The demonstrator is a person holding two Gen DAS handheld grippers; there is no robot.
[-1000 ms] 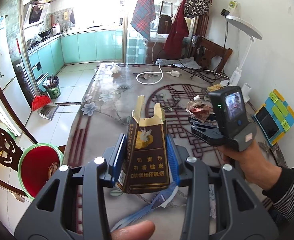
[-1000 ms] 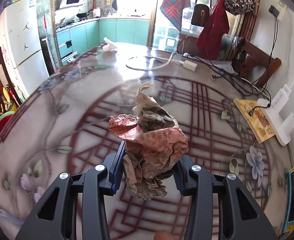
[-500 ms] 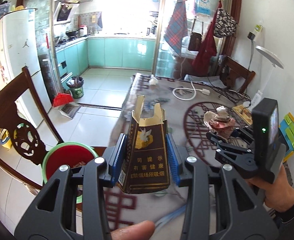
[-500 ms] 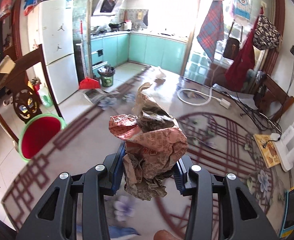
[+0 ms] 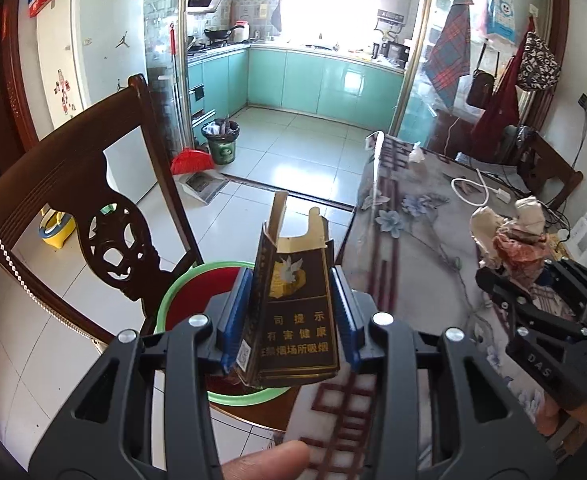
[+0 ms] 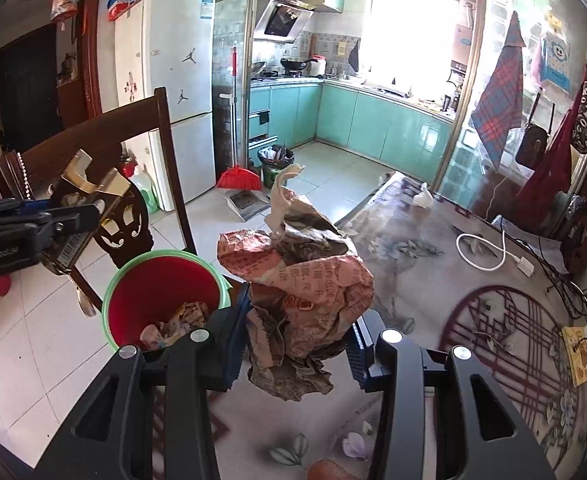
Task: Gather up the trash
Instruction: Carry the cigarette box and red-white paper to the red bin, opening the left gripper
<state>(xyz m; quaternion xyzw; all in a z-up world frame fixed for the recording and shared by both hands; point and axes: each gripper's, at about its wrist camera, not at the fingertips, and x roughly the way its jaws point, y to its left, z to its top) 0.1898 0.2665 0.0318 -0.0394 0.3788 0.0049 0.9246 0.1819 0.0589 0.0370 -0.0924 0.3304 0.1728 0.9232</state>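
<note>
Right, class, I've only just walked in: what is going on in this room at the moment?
A person is clearing rubbish from a floral dining table with hand-held tongs in each hand. The left tongs are shut on a torn, dark brown cardboard cigarette packet. The right tongs grip a crumpled ball of pink printed paper. Both loads hang near a red plastic bucket with a green rim on the floor beside a dark wooden chair. The bucket already holds scraps; nothing has been dropped yet.

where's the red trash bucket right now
The red bucket stands on the tiled floor beside the table's edge, in front of the wooden chair; in the right wrist view it sits lower left.
</note>
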